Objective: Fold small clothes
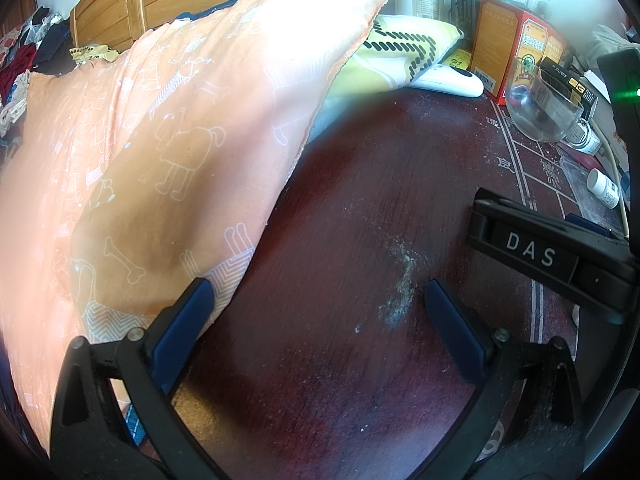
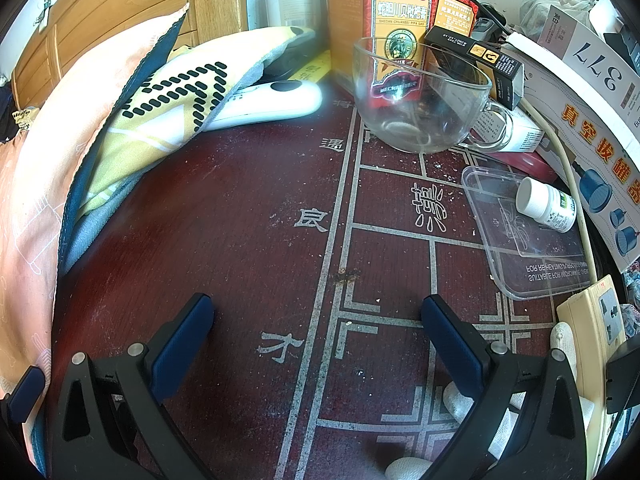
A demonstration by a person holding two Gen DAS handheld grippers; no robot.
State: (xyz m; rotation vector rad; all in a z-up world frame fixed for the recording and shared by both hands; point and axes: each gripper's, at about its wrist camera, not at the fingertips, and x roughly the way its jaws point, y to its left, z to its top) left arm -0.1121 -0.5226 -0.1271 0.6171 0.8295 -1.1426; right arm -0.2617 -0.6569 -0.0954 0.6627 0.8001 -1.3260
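An orange cloth (image 1: 140, 152) printed with white dog outlines fills the left of the left wrist view and lies bunched up on the dark red table (image 1: 340, 220). My left gripper (image 1: 316, 300) is open, and its left finger (image 1: 188, 320) overlaps the cloth's lower edge. Only bare table shows across the rest of the gap. In the right wrist view the orange cloth (image 2: 36, 168) runs along the left edge, with a yellow cloth (image 2: 160, 112) with black dashes beside it. My right gripper (image 2: 316, 312) is open over the table (image 2: 240, 240) and holds nothing.
A glass cup (image 2: 420, 100), red medicine boxes (image 2: 392, 20), a white remote (image 2: 272, 104), a clear plastic lid (image 2: 520, 240) and a pill bottle (image 2: 544, 206) crowd the far and right side. A power strip (image 2: 600, 328) lies at the right. A black housing marked DAS (image 1: 528, 256) stands close on the right.
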